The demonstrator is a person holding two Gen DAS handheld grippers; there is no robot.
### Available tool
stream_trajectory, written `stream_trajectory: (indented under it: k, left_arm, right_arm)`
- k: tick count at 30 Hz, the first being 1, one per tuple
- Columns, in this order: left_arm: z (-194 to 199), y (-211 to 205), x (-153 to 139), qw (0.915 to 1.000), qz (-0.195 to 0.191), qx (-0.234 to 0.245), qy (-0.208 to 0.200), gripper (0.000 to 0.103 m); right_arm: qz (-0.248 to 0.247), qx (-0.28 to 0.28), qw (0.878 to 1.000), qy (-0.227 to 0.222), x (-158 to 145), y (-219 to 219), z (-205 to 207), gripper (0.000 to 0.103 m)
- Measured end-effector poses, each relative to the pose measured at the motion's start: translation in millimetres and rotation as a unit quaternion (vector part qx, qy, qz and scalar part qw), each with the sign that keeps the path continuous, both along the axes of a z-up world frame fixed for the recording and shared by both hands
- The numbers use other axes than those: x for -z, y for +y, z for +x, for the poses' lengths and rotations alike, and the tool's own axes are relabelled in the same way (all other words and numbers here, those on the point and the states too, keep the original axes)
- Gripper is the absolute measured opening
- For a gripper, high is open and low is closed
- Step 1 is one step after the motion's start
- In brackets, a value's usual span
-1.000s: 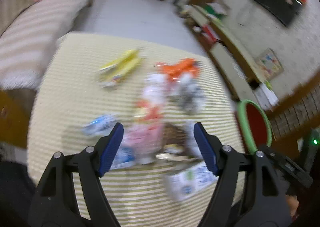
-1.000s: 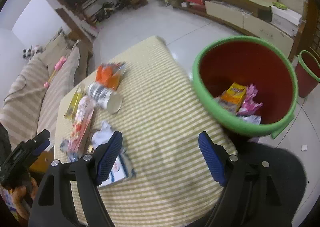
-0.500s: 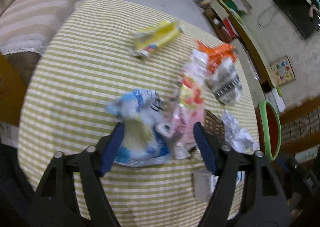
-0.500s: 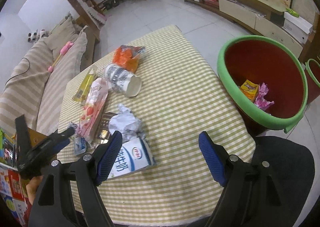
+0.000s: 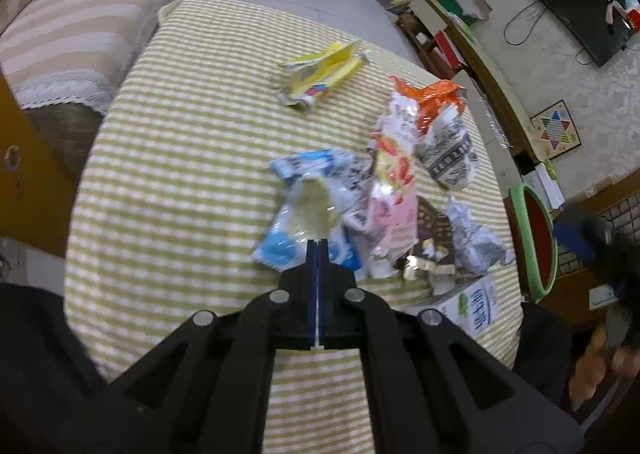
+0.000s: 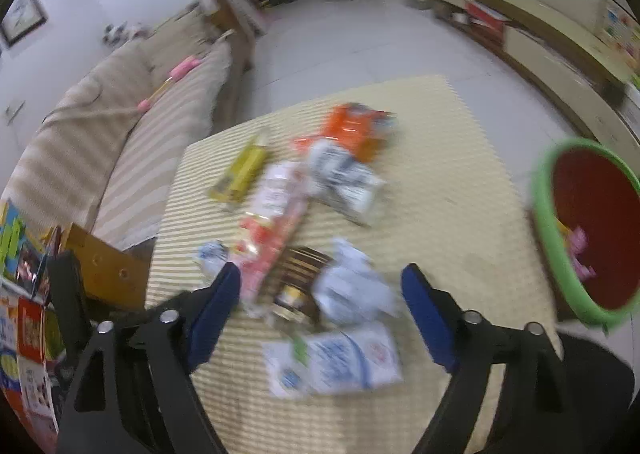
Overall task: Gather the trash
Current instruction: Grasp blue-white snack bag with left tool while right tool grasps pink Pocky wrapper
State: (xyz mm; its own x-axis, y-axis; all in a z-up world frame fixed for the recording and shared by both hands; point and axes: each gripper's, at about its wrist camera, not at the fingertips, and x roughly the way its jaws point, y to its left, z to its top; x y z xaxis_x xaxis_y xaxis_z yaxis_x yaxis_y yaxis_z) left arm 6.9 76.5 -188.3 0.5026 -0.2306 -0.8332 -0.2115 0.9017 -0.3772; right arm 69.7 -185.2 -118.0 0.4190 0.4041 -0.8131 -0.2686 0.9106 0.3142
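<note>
Left wrist view: left gripper (image 5: pixel 318 254) fingers pinched together on blue-and-white wrapper (image 5: pixel 308 209); right gripper (image 6: pixel 320 302) fingers wide apart, empty.

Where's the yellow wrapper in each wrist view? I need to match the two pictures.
Left wrist: the yellow wrapper lies at upper centre, on the far part of the checked tablecloth.
Right wrist: the yellow wrapper lies left of centre, blurred, toward the far left side of the cloth.
Shared landmark: the orange packet, to the wrapper's right in both views.
</note>
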Motion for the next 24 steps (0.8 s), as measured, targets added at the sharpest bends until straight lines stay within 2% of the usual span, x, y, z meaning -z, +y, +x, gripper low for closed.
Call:
stream_trajectory:
  k: [4, 9, 12, 15, 16, 17, 20, 24]
  left_arm:
    - [-8.2, 9.8, -0.7, 0.9999, -0.011, -0.01, 0.003, 0.0]
    - [-11.3, 11.0, -9.2, 0.9999, -0.01, -0.01, -0.008, 0.0]
    - [-13.2, 11.6, -12.7, 0.9998, -0.01, -0.01, -0.012, 0.001]
    - [-12.7, 11.2, -11.5, 0.9998, -0.013, -0.012, -0.01, 0.014]
    - [-12.5, 10.9, -11.3, 0.9998, -0.014, -0.013, -0.009, 0.02]
    - [-11.2, 10.5, -10.8, 0.9998, -0.015, -0.012, -0.009, 0.026]
    - [-9.6, 8.7, -11.6, 0.9998, -0.013, -0.011, -0.011, 0.034]
    - [-3.4, 7.8, -9.6, 0.9999, -0.009, -0.011, -0.01, 0.037]
  right_arm:
    - [0.004, -0.024, 0.999, 0.034, 24.5, 43.6, 34.2, 0.083]
    - [-0.033, -0.009, 0.996, 0.082, 64.8, 80.6, 67.6, 0.084]
    - [-0.051, 0.0, 0.994, 0.097, 80.8, 91.4, 77.9, 0.088]
    - [-0.068, -0.012, 0.992, 0.107, 92.7, 101.4, 83.8, 0.088]
    - [-0.075, -0.026, 0.991, 0.107, 97.1, 106.2, 84.2, 0.083]
    - [-0.075, -0.037, 0.991, 0.109, 99.8, 109.0, 83.5, 0.063]
    - [-0.052, -0.046, 0.992, 0.104, 94.3, 106.1, 81.6, 0.061]
    - [-0.022, -0.061, 0.995, 0.069, 62.1, 92.3, 66.1, 0.057]
